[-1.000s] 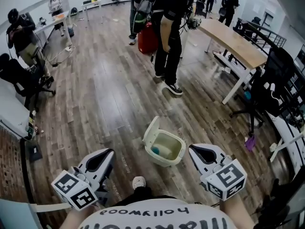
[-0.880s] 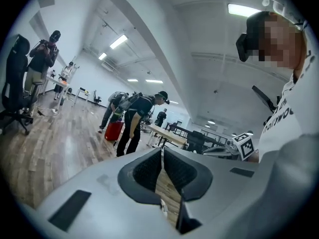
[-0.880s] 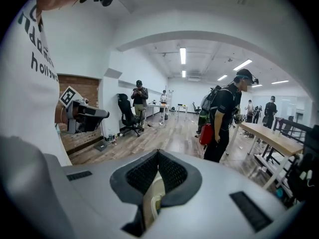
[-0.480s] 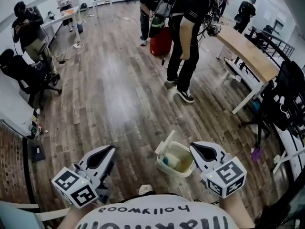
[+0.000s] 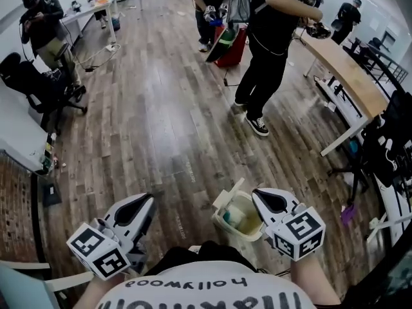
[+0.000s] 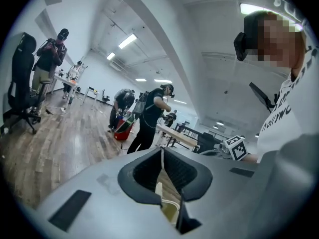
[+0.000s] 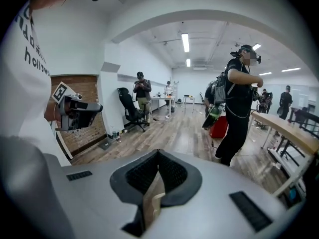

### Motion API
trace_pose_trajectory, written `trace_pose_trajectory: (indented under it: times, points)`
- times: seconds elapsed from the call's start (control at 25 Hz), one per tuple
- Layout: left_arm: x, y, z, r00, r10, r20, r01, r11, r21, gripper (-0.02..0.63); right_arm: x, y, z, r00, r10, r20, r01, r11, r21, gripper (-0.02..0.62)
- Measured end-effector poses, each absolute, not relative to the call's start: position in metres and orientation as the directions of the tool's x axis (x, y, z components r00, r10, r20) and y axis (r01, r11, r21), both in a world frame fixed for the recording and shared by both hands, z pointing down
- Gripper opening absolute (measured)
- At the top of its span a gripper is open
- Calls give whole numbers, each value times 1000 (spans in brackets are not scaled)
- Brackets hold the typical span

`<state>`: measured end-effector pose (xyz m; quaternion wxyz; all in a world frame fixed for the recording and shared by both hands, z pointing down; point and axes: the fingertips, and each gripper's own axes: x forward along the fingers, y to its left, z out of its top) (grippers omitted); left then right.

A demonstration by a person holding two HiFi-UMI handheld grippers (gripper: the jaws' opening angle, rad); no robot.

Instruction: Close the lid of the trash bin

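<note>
A small cream trash bin [image 5: 226, 219] stands on the wood floor just ahead of me, its lid [image 5: 228, 196] tilted up and open at its left side, with something teal and white inside. My right gripper [image 5: 261, 195] hovers over the bin's right rim, jaws shut and empty. My left gripper [image 5: 147, 201] hangs well to the left of the bin, also shut and empty. Through the slit between the left gripper's [image 6: 162, 151] jaws a strip of the cream bin [image 6: 167, 210] shows. A cream edge [image 7: 149, 203] shows likewise below the right gripper [image 7: 158, 153].
A person in black [image 5: 270, 44] stands a few steps beyond the bin, with a red bag [image 5: 235, 47] behind. A wooden desk [image 5: 347, 76] and dark chairs [image 5: 386, 153] line the right side. An office chair [image 5: 38, 89] and a seated person occupy the far left.
The bin has come nearer and shifted right in the head view; my right gripper now hangs over its rim. The standing person has stepped to the right.
</note>
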<state>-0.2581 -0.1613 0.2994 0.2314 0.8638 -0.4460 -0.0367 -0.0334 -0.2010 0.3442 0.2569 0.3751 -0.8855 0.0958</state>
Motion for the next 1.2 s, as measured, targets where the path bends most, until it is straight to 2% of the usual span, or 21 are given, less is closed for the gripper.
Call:
trace_pose_trajectory:
  times: [0.16,0.28,0.64,0.84,1.2]
  points:
    - [-253,-162,305,566,-813,137,-755,-445,482,20,-37,-220,377,-602,-553,576,-681,732,-10,6]
    - [-256,-167,308,492,-861,127,-776,-369,511,20,-40,-244,401,-618,-494,612,-646,763,-36,6]
    - [-297,-183,370,294,-912,285,-857,-120,500,20,-62,-288,480,-658,-314,685,-505,858,-91,6]
    - [-294,-193,392,250,-917,310,-850,-55,525,20,-47,-302,539,-638,-247,730,-539,820,-194,6]
    - [-293,-200,422,202,-916,346,-837,22,546,20,-27,-313,601,-555,-237,797,-587,791,-174,6]
